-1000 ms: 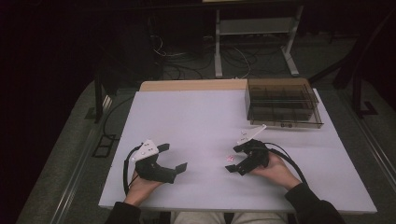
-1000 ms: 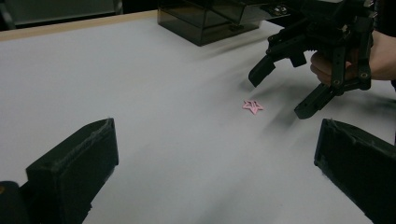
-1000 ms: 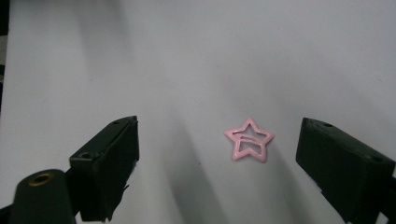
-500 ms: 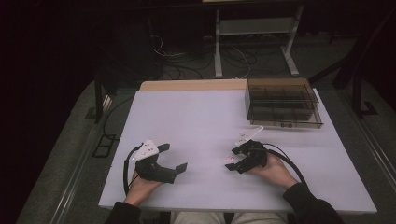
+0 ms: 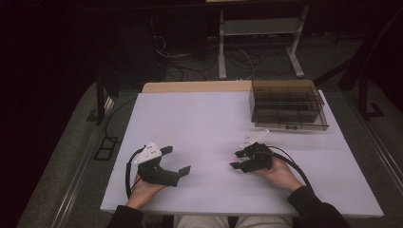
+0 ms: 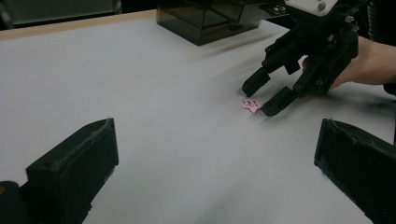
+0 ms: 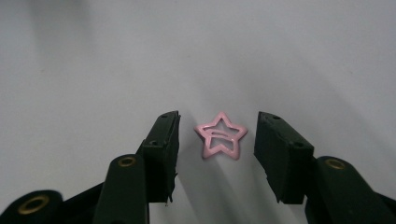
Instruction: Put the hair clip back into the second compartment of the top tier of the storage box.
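Note:
A small pink star-shaped clip (image 7: 220, 140) lies flat on the white table (image 5: 204, 118). My right gripper (image 7: 218, 119) points down at it with one jaw on each side. Its jaws have just been closing, and a gap still shows between each pad and the star, so it is open. The left gripper view shows the same star (image 6: 252, 106) at the tips of the right gripper (image 6: 258, 100). In the high view the right gripper (image 5: 235, 160) is at the front right. The left gripper (image 5: 178, 159) rests at the front left, open and holding nothing.
A dark see-through box with compartments (image 5: 289, 105) stands at the table's far right corner. A strip of brown board shows along the far edge. Cables trail from both grippers toward the front edge.
The right gripper's jaws have drawn closer together around the star. Both hands stay where they were.

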The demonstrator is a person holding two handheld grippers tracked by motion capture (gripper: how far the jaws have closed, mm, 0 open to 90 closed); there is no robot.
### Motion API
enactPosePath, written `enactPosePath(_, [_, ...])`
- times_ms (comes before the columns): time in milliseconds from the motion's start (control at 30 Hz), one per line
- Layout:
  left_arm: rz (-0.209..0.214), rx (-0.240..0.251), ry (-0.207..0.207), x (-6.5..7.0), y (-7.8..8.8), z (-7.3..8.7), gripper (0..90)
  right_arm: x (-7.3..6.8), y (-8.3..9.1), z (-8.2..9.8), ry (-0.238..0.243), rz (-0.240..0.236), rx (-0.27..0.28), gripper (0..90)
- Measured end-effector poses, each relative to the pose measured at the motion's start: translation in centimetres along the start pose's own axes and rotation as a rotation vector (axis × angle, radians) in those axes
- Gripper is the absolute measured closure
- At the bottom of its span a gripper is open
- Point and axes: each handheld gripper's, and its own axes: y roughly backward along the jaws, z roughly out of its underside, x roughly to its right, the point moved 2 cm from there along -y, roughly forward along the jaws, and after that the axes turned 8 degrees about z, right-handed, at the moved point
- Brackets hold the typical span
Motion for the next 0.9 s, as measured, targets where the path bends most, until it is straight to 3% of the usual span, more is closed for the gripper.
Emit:
enactPosePath(300, [0.0, 0.0, -0.001, 0.02, 0.0, 0.0, 0.0, -0.13, -0.02, -0.02, 0.018, 0.017, 0.004, 59.1])
enactPosePath(900, [0.0, -0.004, -0.003, 0.0, -0.08, 0.0, 0.0, 0.36, -0.09, -0.08, 0.004, 0.031, 0.0, 72.1])
